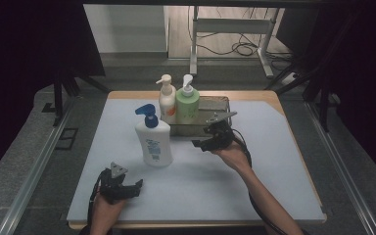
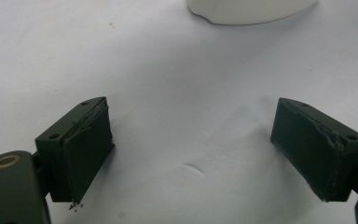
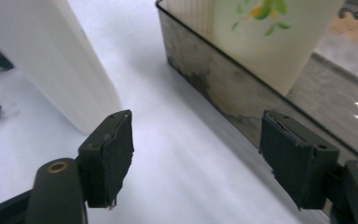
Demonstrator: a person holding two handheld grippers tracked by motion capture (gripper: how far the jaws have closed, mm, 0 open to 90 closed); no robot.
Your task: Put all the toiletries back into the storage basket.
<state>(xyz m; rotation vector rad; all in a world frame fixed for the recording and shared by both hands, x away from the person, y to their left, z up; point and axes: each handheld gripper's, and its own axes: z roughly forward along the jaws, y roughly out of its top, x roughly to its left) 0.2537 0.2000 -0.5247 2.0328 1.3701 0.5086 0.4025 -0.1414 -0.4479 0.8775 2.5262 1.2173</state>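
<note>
Partly cropped white bottle (image 2: 249, 10) above spread, empty left gripper (image 2: 191, 149), right gripper (image 3: 196, 158) spread beside tray (image 3: 214, 88).

High view: looking forward and down from above near edge, taking in whole table (image 1: 274, 196), far from it. Forearms entering at bottom of frame.

Left gripper view: riding low, pointing steeply down at mat, very near; base of white bottle (image 2: 249, 10) cutting top edge.

Right gripper view: skimming close over mat, facing gap between white bottle (image 3: 51, 56) at upper left and metal tray (image 3: 205, 79) at upper right.

All three sharing white bottle (image 1: 153, 142); high and right gripper views sharing tray (image 1: 215, 104).
</note>
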